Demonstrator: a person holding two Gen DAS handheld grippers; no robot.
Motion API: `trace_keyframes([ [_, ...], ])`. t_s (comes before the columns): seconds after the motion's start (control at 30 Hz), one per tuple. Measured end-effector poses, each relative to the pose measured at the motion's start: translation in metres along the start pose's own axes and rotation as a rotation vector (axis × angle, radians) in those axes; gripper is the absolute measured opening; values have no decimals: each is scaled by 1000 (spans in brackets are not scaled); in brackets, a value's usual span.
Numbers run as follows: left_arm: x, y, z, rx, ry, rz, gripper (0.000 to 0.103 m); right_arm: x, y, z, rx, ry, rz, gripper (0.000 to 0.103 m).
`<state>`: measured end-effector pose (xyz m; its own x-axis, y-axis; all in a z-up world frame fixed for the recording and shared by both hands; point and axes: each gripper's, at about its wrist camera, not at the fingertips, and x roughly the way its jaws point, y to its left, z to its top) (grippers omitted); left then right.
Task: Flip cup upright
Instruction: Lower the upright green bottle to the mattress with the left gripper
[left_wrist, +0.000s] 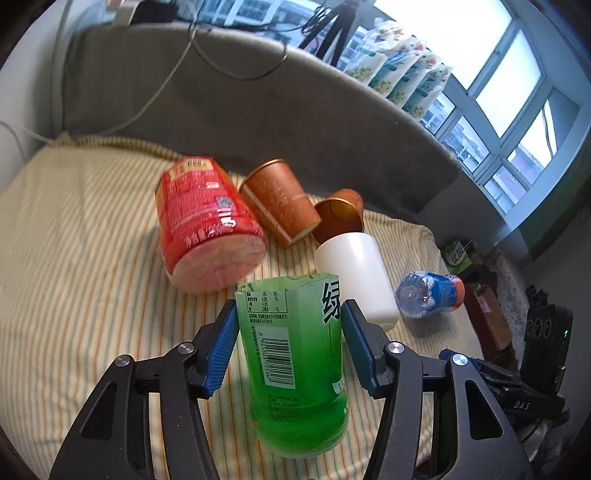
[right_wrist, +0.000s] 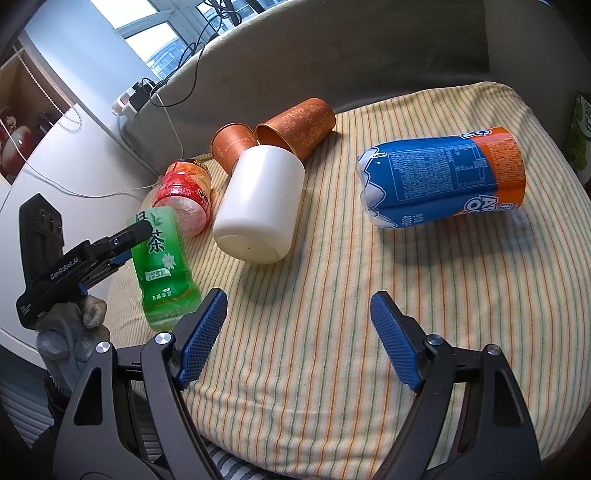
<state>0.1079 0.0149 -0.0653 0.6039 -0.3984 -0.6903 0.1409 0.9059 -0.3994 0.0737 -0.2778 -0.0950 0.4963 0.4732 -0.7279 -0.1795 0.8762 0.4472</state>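
left gripper brackets the green cup

the green cup (left_wrist: 295, 362) — a cut-off tea bottle — sits between the blue pads (left_wrist: 223, 350) of the left gripper (left_wrist: 290, 349) near the striped cushion's (right_wrist: 369, 314) left edge, cut rim pointing away from the fingers, base toward them. whether the pads press it, i cannot tell. the right gripper (right_wrist: 297, 336) hangs wide and empty, further off. readable: "绿", "茶", a barcode, "genrobot.ai" on the left tool.

Bare striped cloth (right_wrist: 332, 332) lies open before the right gripper (right_wrist: 299, 332). Further back, a white plastic cup (right_wrist: 258, 206) and two copper cups (right_wrist: 295, 127) crowd together.
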Motion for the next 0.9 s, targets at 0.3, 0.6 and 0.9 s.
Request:
trace_keyframes([
  [0.3, -5, -35, -17, 174, -92, 94, 55, -4, -4, 0, 11, -8, -2, 83],
  [0.6, -18, -45, -34, 237, -143, 130, 55, -9, -5, 0, 13, -21, -6, 83],
  [0.9, -34, -46, -49, 230, -169, 133, 55, -13, 3, -3, 0, -33, -5, 83],
])
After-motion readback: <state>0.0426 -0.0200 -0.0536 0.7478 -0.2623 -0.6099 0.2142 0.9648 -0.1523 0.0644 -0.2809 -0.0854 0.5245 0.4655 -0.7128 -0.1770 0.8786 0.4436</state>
